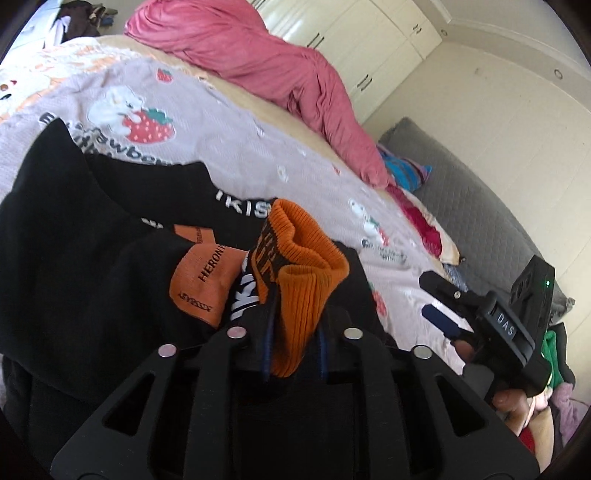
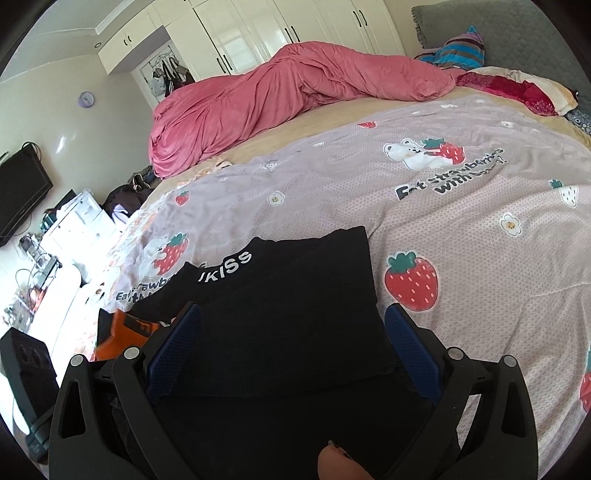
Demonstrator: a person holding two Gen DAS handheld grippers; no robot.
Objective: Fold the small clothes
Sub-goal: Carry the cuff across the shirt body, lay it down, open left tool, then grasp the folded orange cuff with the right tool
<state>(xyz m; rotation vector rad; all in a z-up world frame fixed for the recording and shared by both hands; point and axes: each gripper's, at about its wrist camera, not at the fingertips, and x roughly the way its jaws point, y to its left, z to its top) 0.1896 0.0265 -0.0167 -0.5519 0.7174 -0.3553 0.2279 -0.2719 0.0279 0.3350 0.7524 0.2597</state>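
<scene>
On the strawberry bedspread, the left tongs pinch an orange sock (cuff bunched up); the right tongs gape wide over black clothes.

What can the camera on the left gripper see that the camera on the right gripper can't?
Only the left wrist view shows the orange ribbed sock cuff sitting between the left gripper fingers, and the right gripper's whole black body.

Only the right wrist view shows the wall clock, the dark TV, and the right gripper standing wide open over the black clothes.

Both show the strawberry bedspread, pink duvet and white wardrobes.
</scene>
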